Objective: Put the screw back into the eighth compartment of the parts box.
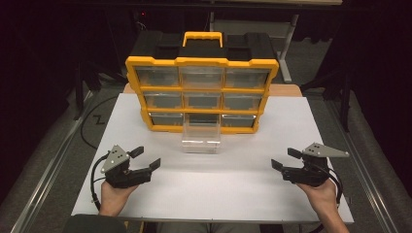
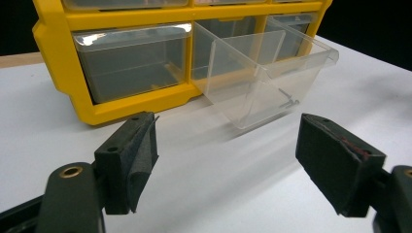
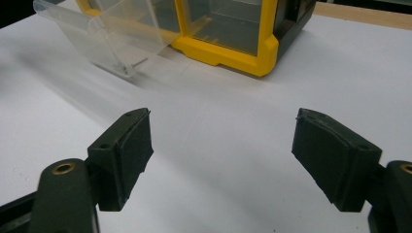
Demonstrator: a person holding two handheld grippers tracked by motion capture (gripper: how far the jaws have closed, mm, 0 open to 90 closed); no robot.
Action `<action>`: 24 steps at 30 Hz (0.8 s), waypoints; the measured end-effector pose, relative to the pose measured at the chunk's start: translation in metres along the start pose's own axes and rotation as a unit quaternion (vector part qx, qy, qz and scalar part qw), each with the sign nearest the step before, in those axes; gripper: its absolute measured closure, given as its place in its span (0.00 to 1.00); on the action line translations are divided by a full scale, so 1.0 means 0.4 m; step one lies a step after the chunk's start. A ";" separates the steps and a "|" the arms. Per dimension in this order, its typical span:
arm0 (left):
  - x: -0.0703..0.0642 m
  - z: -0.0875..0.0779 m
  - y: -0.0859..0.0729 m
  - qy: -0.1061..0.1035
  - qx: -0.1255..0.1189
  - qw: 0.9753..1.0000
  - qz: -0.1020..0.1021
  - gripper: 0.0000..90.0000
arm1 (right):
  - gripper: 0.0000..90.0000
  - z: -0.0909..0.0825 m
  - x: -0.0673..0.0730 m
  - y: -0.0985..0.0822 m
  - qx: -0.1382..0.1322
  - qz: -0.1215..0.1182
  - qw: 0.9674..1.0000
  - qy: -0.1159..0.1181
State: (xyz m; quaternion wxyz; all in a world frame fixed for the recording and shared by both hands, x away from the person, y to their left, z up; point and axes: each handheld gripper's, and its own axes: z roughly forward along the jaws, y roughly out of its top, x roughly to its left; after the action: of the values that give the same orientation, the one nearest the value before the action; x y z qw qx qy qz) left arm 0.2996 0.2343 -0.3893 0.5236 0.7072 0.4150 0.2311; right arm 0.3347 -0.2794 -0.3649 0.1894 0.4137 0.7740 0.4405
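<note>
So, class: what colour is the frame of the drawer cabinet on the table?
Yellow: the frame of the cabinet shows best in the high view.

Small dark items in the clear drawer (image 2: 262,80) are too small to identify; the yellow organizer (image 3: 228,53) is cut off at the frame's top

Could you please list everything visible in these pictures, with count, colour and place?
yellow and black plastic drawer cabinet: one, nine clear drawers, far middle of table.
clear plastic drawer: one, transparent, pulled out from the bottom middle slot, front end on the table.
small metal screws: a few, grey, inside the pulled-out drawer.
white table: one, under everything.
left tool: one, black, near left, jaws open, nothing between them.
right tool: one, black, near right, jaws open, nothing between them.
</note>
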 end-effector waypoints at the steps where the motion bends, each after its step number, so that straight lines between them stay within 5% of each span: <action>1: 0.000 0.000 0.000 0.000 0.000 1.000 0.000 0.26 | 0.26 -0.001 0.000 -0.004 -0.002 0.001 1.000 -0.001; 24: 0.011 0.010 -0.006 0.005 0.007 1.000 -0.019 0.26 | 0.26 -0.014 -0.021 -0.082 -0.055 0.038 0.998 -0.017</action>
State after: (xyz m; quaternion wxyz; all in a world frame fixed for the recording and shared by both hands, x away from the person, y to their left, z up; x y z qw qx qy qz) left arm 0.3042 0.2362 -0.3932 0.5214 0.7014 0.4326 0.2215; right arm 0.3205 -0.2981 -0.3900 0.2082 0.4388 0.7292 0.4821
